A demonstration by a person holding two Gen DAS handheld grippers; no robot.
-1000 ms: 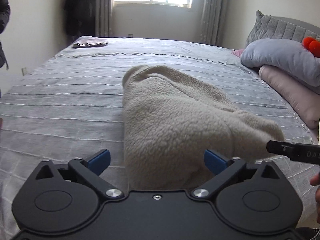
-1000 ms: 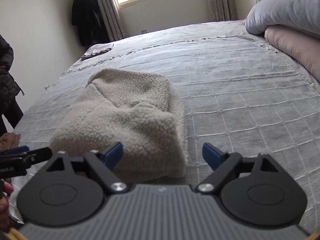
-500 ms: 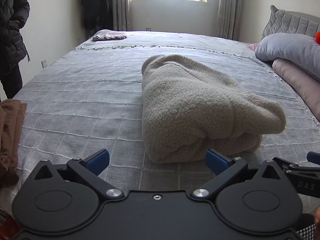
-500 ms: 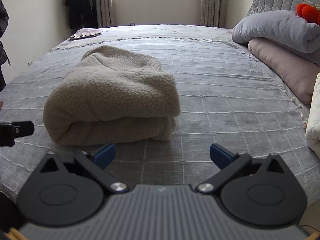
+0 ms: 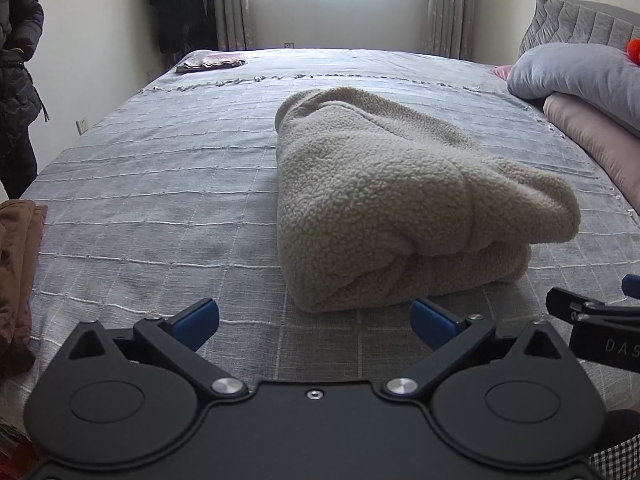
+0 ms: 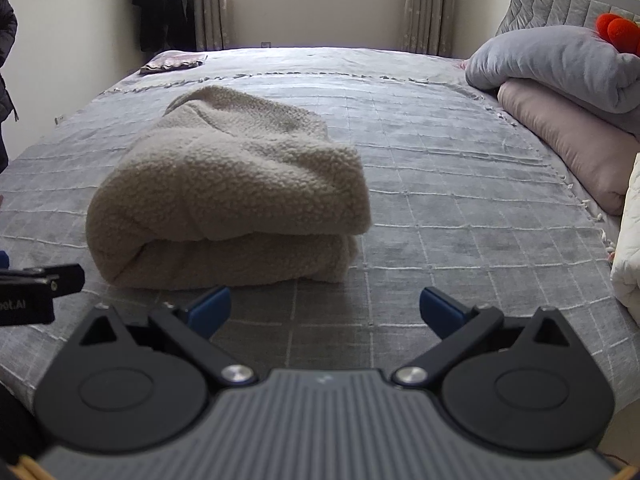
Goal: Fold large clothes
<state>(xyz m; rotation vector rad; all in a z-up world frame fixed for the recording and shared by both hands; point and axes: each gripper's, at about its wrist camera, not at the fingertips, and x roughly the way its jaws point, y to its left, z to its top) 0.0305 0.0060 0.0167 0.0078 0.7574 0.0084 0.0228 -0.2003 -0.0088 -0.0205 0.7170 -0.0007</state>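
Landmark: grey checked bedspread (image 5: 152, 208), covering the whole bed.
Garment: cream sherpa-fleece garment (image 5: 384, 200), folded into a thick bundle, resting near the middle of the bedspread, toward its near edge.
Long axis: running from the near edge of the bedspread away toward the window; rounded fold edge facing the grippers, open layers visible at the bundle's right corner.
Left gripper (image 5: 315, 318): released, blue pads spread wide, nothing between them; hovering over the bedspread's near edge, apart from the bundle.
Right gripper (image 6: 324, 308): released, spread to full width, nothing between the pads; likewise over the near edge, apart from the bundle.
Bearing from left gripper: bundle ahead and slightly right; near fold edge just beyond the right pad.
Bearing from right gripper: bundle ahead and to the left; near fold edge just beyond the left pad.
Nearer hand: about equal, the bundle lying between the two lines of sight.
Judgement: fold apparently complete; a further move likely calls for a fresh grasp at the near edge.
Other items: brown cloth (image 5: 16, 280) at the bedspread's left edge; grey and pink pillows (image 6: 560, 92) at its right.
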